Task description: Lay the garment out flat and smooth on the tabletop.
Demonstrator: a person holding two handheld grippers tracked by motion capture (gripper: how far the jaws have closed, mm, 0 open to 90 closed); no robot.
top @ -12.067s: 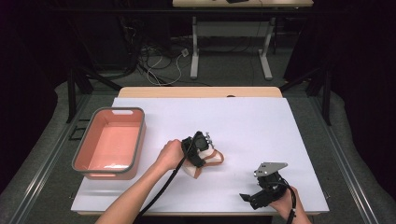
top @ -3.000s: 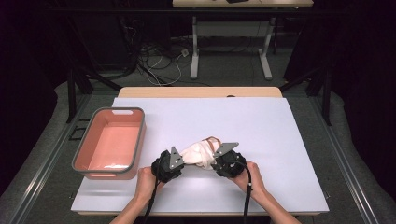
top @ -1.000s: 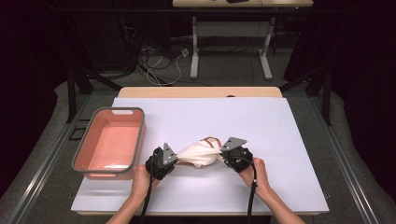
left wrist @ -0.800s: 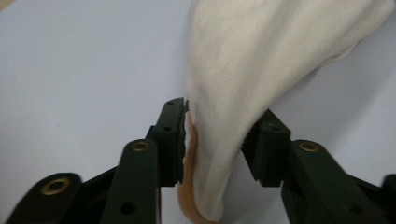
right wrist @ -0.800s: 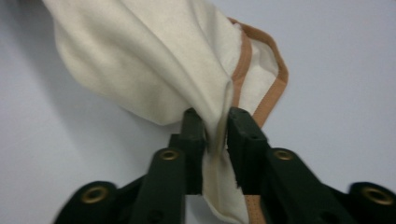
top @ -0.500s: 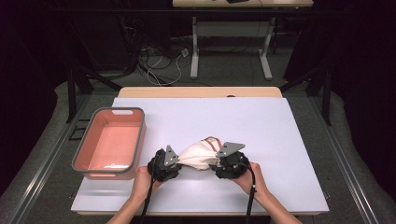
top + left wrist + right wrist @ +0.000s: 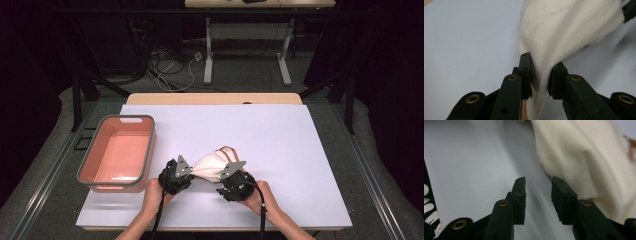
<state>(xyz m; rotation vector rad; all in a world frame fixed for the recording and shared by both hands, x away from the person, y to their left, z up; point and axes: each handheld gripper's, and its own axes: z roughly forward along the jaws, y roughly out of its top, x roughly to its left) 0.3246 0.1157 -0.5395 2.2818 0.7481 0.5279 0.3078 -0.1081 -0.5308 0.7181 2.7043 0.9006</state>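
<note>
Pink bin (image 7: 118, 155) bare inside; cream cloth (image 7: 564, 32) pinched in left claw (image 7: 541, 72), right claw (image 7: 538, 185) parted, holding nothing.

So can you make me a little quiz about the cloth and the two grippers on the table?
1. True or false: the left gripper has the cream cloth between its jaws.
2. What colour is the tub beside the left hand?
3. The right gripper is: A) clamped on the cloth, B) open beside the cloth, C) inside the tub.

Key: 1 true; 2 pink with a grey rim; 3 B.
</note>
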